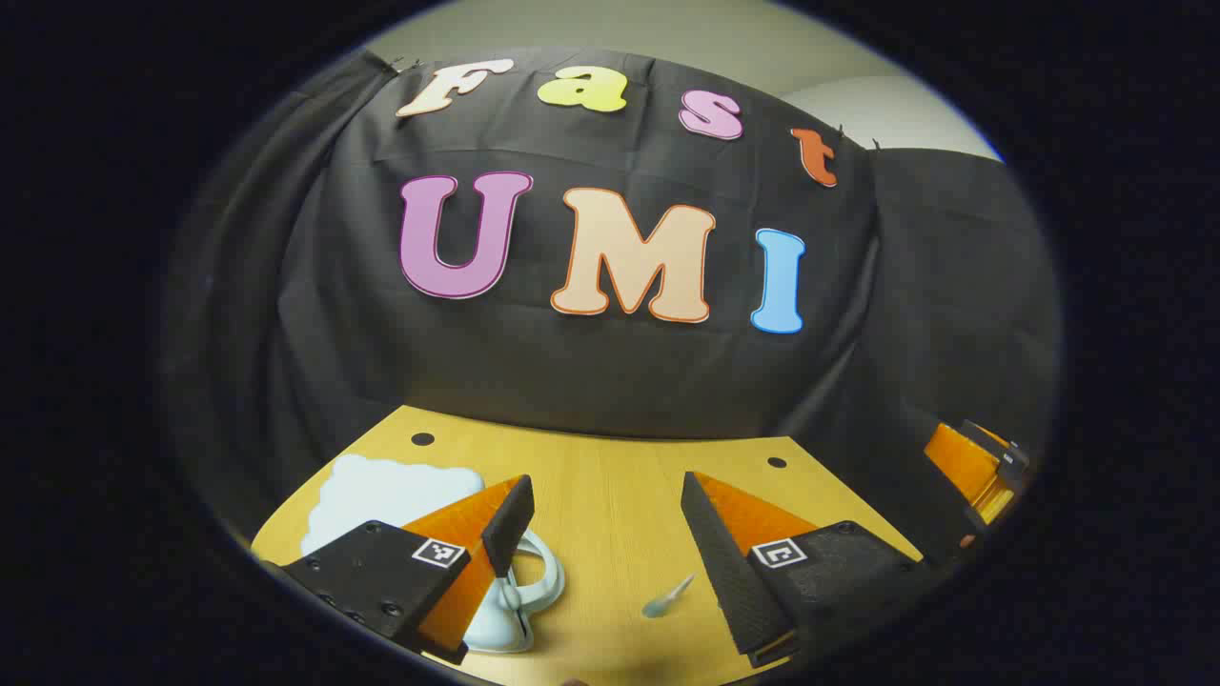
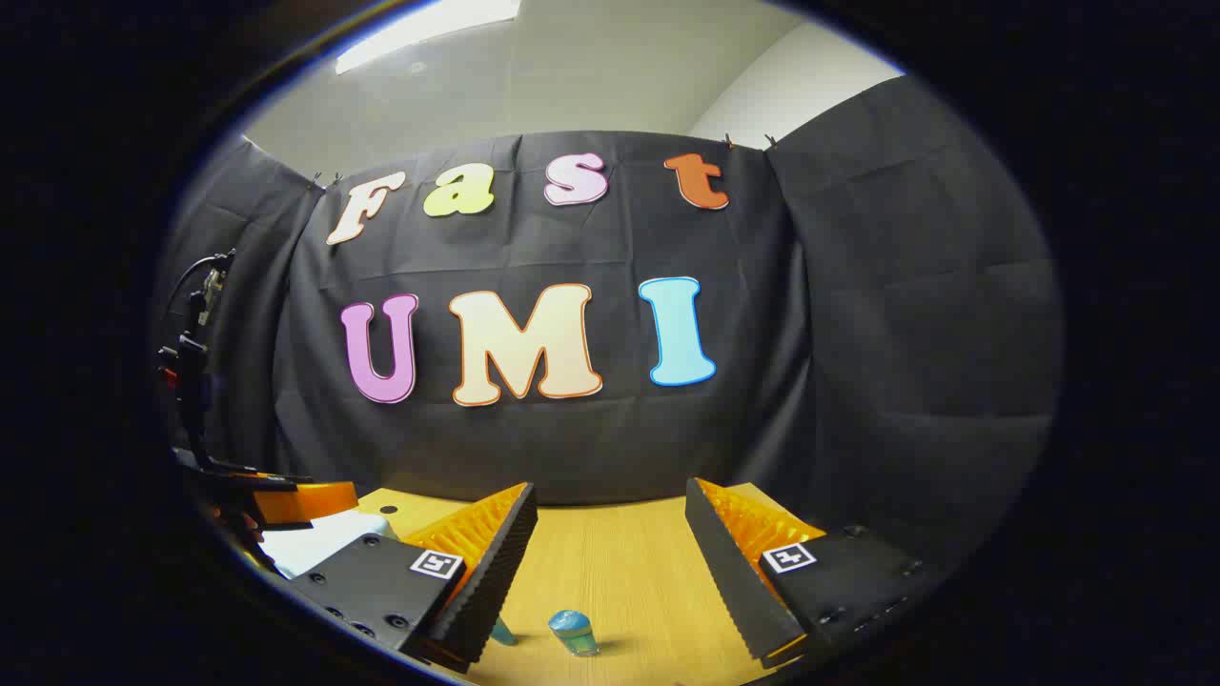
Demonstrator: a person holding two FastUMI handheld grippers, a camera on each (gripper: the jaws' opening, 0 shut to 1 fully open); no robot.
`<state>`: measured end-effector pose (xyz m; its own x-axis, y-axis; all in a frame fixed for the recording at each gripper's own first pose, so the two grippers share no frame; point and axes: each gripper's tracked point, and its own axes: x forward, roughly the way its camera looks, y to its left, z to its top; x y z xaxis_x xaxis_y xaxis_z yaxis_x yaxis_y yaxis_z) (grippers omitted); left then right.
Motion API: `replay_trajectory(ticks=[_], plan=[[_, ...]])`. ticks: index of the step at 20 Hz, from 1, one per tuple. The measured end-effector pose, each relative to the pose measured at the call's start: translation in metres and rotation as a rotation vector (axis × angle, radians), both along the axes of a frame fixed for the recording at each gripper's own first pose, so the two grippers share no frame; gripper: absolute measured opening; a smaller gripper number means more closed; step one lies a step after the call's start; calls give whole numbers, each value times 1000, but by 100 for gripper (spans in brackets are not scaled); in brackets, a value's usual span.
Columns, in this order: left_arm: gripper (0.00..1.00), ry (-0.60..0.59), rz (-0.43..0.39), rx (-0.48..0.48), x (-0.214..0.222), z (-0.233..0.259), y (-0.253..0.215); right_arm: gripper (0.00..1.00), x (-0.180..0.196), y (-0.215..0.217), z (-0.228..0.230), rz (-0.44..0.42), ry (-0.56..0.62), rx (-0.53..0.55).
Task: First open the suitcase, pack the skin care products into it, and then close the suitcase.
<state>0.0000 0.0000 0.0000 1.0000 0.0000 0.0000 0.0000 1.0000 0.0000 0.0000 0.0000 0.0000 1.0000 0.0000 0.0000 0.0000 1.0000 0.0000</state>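
Left gripper jaws apart over yellow wooden table; pale blue suitcase at ten o'clock. Right gripper jaws apart; small blue-capped clear bottle at six o'clock between fingers, untouched.

Recording booth: black cloth wall, wooden table.

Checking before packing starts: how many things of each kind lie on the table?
Pale suitcase: 1
Small blue skin care items: 2
Total: 3
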Motion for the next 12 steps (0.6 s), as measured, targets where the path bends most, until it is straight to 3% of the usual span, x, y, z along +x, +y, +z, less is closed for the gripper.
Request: replay_trajectory(ticks=[12], plan=[[93, 72, 0, -15, 9, -17, -8, 98, 6, -31, -2, -42, 7, 12]])
